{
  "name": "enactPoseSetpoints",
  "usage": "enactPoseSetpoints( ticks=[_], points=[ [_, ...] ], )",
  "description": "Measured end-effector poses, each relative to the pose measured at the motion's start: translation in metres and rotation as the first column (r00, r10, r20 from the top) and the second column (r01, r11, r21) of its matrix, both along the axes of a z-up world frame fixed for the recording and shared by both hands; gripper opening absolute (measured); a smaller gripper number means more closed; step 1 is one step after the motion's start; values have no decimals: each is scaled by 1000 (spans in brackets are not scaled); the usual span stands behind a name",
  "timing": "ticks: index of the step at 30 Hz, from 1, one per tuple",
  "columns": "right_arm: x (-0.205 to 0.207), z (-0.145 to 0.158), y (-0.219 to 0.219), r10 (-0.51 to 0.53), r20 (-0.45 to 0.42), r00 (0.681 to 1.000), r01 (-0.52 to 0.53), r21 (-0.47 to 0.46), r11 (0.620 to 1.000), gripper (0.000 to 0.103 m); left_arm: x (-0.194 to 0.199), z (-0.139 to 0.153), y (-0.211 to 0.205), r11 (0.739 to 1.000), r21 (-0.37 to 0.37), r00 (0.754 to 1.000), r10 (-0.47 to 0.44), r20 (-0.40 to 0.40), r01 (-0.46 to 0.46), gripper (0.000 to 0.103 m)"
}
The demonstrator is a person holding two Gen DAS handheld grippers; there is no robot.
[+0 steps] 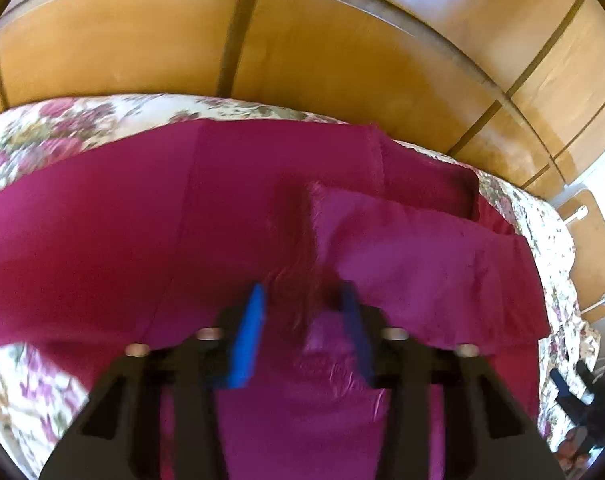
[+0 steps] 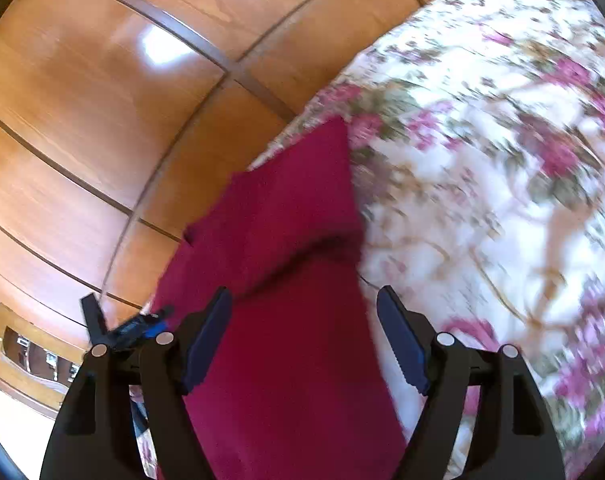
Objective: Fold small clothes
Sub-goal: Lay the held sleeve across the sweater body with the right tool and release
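Floral-patterned white and pink bedspread (image 2: pixel 482 160) carries the magenta knit garment (image 1: pixel 142 220), spread flat. Left gripper (image 1: pixel 302 300) angles downward, jaws clamped on a raised fold of garment. Right gripper (image 2: pixel 302 300) angles downward, jaws apart, straddling cloth.

We see the right tool (image 2: pixel 304 308) with its blue-padded fingers (image 2: pixel 400 338) spread wide over the magenta garment (image 2: pixel 286 280) — the pads stand clear of the cloth on both sides. The garment lies folded on a floral bedspread (image 2: pixel 502 160), one layer over another. Behind it rise glossy wooden wardrobe doors (image 2: pixel 82 100) — and the left tool (image 2: pixel 130 328) shows at the garment's left edge.
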State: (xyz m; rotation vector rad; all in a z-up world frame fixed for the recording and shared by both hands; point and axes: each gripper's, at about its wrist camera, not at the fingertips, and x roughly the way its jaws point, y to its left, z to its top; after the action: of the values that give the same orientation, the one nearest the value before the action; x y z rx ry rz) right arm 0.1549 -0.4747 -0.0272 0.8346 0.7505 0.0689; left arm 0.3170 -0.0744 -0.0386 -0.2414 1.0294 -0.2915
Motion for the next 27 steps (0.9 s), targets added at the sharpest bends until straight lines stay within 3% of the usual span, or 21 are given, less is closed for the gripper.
enactPoseSetpoints(
  ticks=[1, 6, 9, 12, 15, 17, 19, 21, 27],
  points=[
    [6, 4, 2, 1, 10, 1000, -1, 0, 1000, 75, 3, 2, -1, 1000, 15, 1000, -5, 3, 5, 3],
    [44, 15, 18, 46, 47, 998, -45, -25, 999, 75, -7, 24, 13, 998, -44, 996, 38, 78, -35, 3],
    [76, -2, 32, 67, -22, 998, -69, -95, 993, 72, -18, 21, 20, 998, 31, 994, 56, 98, -59, 3],
    [102, -26, 40, 65, -103, 993, -80, -150, 985, 72, -17, 3, 24, 994, 91, 998, 56, 42, -59, 3],
    [110, -34, 50, 52, -114, 992, -77, -226, 971, 76, -16, -4, 28, 996, 62, 998, 61, 34, -63, 4],
    [114, -33, 59, 58, -122, 991, -91, -278, 956, 82, -19, -1, 30, 996, 49, 997, 67, 36, -68, 11],
    [117, -33, 72, 66, -149, 987, -116, -365, 924, 84, -27, 4, 39, 997, 11, 996, 82, 27, -83, 35],
    [116, -26, 85, 70, -180, 981, -144, -441, 886, 90, -41, 12, 56, 993, -28, 993, 116, 36, -115, 49],
    [84, -10, 134, 154, -130, 979, -198, -478, 856, 94, -85, 15, 137, 957, -128, 963, 267, 32, -261, 50]
  ],
)
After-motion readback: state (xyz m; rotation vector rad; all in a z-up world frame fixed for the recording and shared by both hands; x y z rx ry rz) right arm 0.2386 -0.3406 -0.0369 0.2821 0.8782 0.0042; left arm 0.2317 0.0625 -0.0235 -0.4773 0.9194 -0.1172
